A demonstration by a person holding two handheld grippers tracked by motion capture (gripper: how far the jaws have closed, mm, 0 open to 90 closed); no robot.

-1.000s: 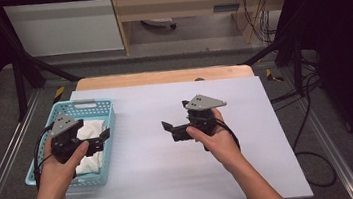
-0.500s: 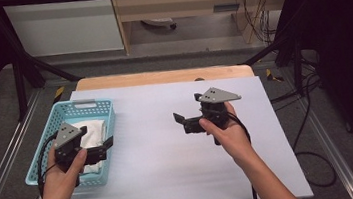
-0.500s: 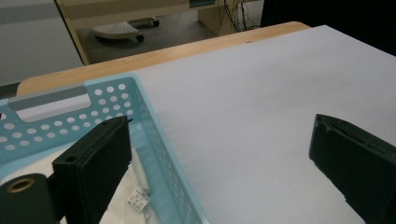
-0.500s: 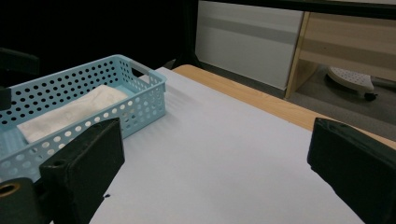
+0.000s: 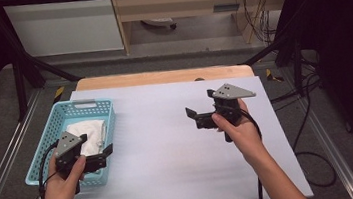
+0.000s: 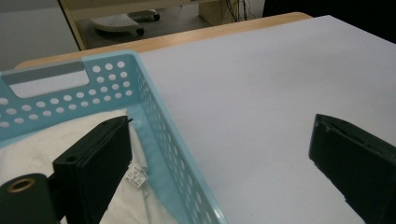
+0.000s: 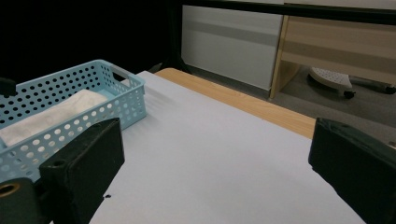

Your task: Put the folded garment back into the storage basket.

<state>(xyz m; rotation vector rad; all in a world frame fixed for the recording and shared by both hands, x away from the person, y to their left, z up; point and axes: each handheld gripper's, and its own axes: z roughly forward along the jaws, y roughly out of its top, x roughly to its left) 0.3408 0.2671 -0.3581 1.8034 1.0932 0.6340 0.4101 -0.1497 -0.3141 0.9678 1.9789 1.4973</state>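
White table (image 5: 173,180) lay before us — both tongs gaped wide, empty; the soft, light cloth (image 5: 87,132) in the basket (image 5: 89,105) we judged best pinched at a fold.

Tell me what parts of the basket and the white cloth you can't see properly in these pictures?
- White cloth: its near end, high view, hidden by the left gripper.
- Cloth's label: print too small to read, left gripper view.
- Blue basket: near part cut off by the bottom edge, left gripper view.
- Basket's left end: cut by the edge, right gripper view.
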